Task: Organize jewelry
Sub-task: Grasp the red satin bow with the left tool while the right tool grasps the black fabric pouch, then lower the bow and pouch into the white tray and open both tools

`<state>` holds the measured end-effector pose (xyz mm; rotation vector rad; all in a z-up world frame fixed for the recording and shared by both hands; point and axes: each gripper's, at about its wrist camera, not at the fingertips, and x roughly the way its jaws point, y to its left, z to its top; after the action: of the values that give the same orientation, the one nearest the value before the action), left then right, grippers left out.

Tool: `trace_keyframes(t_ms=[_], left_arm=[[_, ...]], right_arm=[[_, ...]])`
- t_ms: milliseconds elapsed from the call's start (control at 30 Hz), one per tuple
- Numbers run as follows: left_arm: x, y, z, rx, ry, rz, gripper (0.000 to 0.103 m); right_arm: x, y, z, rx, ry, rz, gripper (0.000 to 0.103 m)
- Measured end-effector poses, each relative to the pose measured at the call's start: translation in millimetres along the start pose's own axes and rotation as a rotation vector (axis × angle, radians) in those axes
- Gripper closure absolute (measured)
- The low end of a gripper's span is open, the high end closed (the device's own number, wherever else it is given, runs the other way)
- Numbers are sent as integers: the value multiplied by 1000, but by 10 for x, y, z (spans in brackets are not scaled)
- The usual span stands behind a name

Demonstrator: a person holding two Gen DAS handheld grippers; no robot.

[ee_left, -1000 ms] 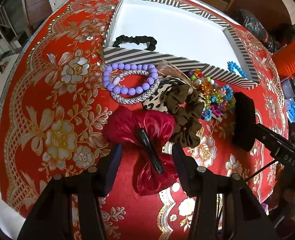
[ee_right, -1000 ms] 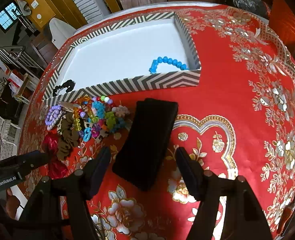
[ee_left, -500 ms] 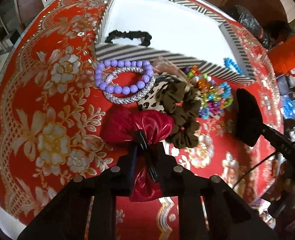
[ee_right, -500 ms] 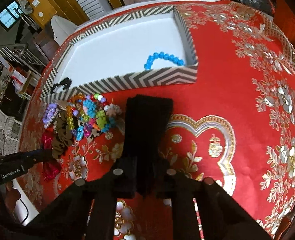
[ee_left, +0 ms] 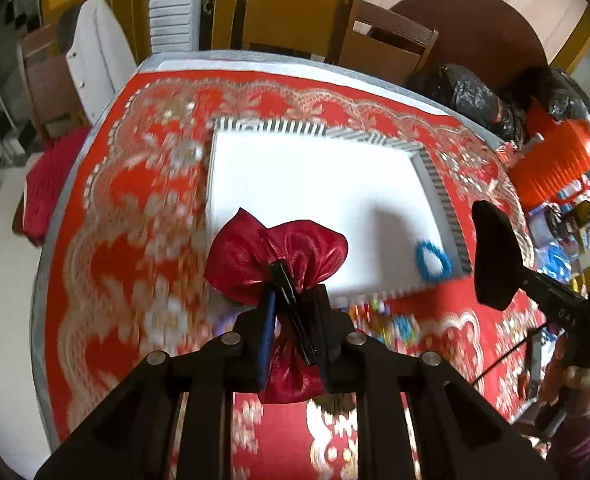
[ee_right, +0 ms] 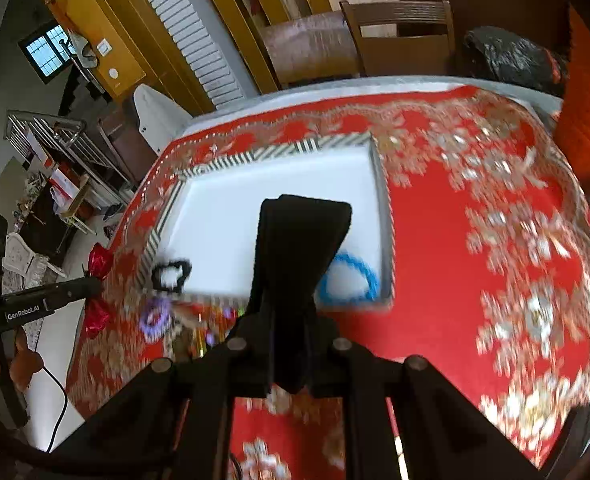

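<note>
Only rightward: black scrunchie (ee_right: 171, 274), probably, inside striped tray (ee_right: 387, 240).

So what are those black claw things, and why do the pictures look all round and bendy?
They are grabbing tools. A person holds one in each hand, and each has a tiny camera looking along its two fingers. The lens is very wide, so everything bends like in a bubble.

One picture comes from the left claw. It is squeezing a shiny red hair bow by its black clip. The other comes from the right claw, which is squeezing a black, flat, cloth-like thing; I cannot tell what it is.

Below is a table with a red and gold flowery cloth. On it sits a white tray with striped edges, holding a blue bead bracelet and a black scrunchie. More colourful jewelry lies blurred in front of the tray.
</note>
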<state>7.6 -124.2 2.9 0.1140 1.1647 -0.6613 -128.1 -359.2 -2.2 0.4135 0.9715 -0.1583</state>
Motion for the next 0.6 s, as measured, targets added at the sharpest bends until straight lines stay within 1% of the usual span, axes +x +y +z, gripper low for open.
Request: trace_keyframes(t_ms=[67, 133, 200, 400, 500, 600], left_arm=[[138, -13, 158, -1, 10, 0, 100], [298, -7, 304, 5, 18, 21, 100], [492, 11, 429, -3, 37, 29, 100], [983, 129, 595, -41, 98, 59, 100], [1133, 154, 614, -41, 120, 71, 100], [1179, 160, 627, -29, 114, 92, 99]], right_arm=[[223, 34, 134, -28, 24, -20, 92], [428, 29, 213, -40, 40, -39, 92], [599, -5, 287, -35, 57, -55, 92], [1023, -233, 454, 19, 79, -61, 92], [1201, -293, 477, 15, 105, -82, 92], [1320, -365, 480, 17, 126, -97, 90]])
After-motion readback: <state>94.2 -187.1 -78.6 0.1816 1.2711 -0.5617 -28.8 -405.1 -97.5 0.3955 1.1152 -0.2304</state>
